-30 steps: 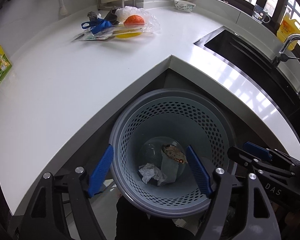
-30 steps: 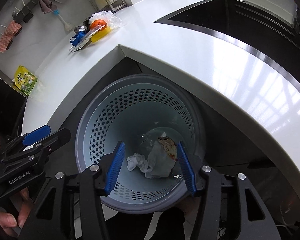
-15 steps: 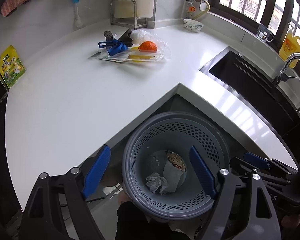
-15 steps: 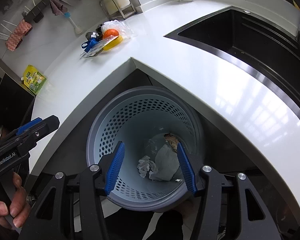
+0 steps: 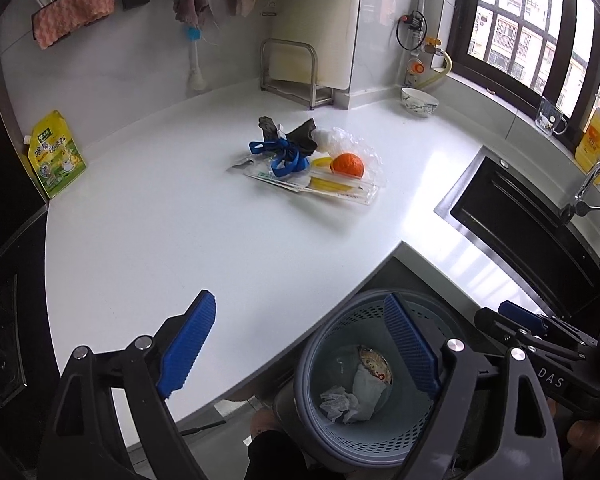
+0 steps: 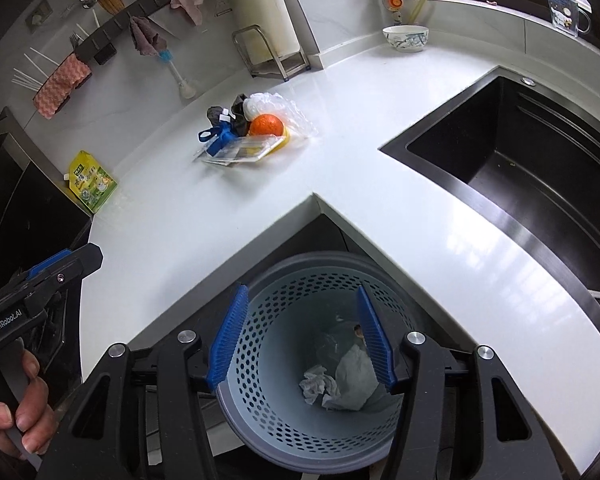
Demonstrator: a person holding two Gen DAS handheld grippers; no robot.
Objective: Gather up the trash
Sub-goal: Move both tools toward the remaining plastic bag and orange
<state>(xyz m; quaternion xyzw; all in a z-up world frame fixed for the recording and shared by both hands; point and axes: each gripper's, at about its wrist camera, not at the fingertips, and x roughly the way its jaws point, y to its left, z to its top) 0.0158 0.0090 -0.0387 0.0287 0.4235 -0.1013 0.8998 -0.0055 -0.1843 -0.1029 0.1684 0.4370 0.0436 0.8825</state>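
Both tongs gape empty — left gripper [image 5: 300, 340] has just been widening, right gripper [image 6: 304, 340] parted — above the perforated bin [image 6: 284, 432], whose crumpled paper [image 6: 320, 386] lies half-hidden behind the blue pads.

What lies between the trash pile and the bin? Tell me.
Only bare white countertop, running from the trash pile to the counter's inner corner above the bin. Both wrist views show this stretch, and nothing sits on it.
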